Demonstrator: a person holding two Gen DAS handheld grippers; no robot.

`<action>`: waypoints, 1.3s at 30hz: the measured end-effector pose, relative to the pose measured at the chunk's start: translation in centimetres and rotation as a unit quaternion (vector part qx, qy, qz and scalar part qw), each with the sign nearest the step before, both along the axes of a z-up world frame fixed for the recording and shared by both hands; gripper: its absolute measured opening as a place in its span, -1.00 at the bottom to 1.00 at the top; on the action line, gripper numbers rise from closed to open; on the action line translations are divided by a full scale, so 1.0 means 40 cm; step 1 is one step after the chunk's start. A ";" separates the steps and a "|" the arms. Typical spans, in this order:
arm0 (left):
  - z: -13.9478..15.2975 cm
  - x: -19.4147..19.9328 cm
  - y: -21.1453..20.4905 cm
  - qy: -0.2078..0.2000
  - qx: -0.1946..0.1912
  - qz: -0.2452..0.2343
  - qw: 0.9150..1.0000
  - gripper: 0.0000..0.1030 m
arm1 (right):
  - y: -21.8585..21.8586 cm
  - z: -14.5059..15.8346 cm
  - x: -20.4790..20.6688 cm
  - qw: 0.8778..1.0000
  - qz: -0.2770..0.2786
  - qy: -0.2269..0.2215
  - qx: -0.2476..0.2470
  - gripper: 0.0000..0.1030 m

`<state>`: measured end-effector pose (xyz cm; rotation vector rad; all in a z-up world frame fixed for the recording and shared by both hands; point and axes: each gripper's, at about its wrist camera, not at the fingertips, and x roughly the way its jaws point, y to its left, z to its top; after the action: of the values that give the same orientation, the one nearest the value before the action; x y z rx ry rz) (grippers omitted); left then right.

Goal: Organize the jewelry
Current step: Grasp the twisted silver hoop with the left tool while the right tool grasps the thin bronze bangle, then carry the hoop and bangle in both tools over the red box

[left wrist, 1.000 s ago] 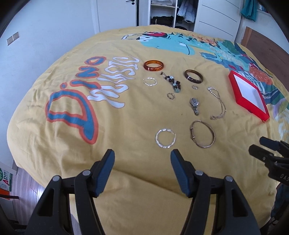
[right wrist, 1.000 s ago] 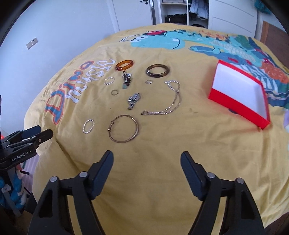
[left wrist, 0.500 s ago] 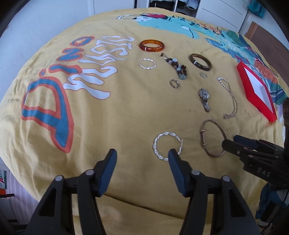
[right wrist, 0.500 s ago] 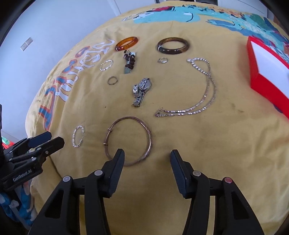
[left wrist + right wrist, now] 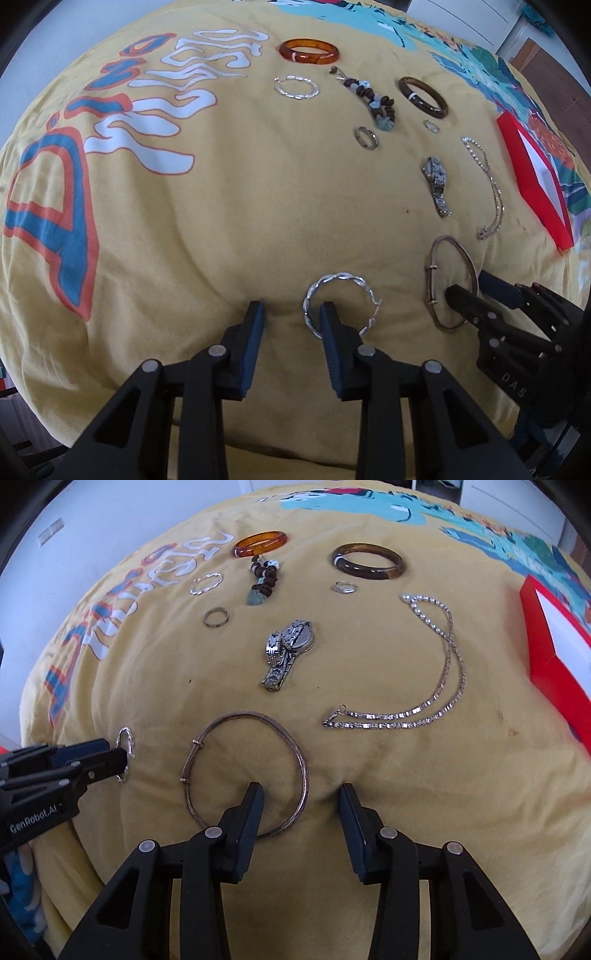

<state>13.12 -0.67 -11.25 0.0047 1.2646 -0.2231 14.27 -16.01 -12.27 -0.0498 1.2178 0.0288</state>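
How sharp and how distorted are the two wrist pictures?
Left wrist view: strong fisheye bulge, dark corners, the twisted hoop sharp, the red box squeezed at the edge. Right wrist view: same bulge, the bangle and chain sharp, daylight soft, no glare.

We see a mustard-yellow bedspread [image 5: 229, 221] printed with white wavy lettering [image 5: 173, 107] and blue letters outlined in orange [image 5: 55, 206]; beyond the lettering runs a turquoise, teal and red cartoon print [image 5: 369, 506]. Just beside the white lettering lies a translucent amber-orange bangle [image 5: 308, 51], and past it a dark brown bangle [image 5: 423, 96] with tawny streaks. Between them sits a beaded bracelet [image 5: 371, 99] in dark brown, white and pale blue-green. Further from the lettering we find a silver watch [image 5: 288, 653], a silver chain [image 5: 436, 672] and a red box [image 5: 532, 184] with a white inside.
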 end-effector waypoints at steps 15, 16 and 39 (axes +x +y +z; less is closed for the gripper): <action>0.081 -0.063 -0.033 -0.076 0.052 -0.014 0.996 -0.92 | -0.044 0.104 -0.090 0.998 -0.009 -0.060 0.024 -0.90; 0.089 -0.067 -0.031 -0.080 0.051 -0.011 0.995 -0.92 | -0.042 0.116 -0.099 0.998 -0.007 -0.065 0.023 -0.90; 0.509 -0.219 -0.022 -0.238 0.002 -0.026 0.971 -0.92 | -0.064 0.551 -0.293 0.971 -0.025 -0.239 0.002 -0.89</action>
<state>4.34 -1.55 9.11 0.0900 0.7869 -0.2472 2.55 -18.56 9.75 -0.0214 0.7355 -0.0245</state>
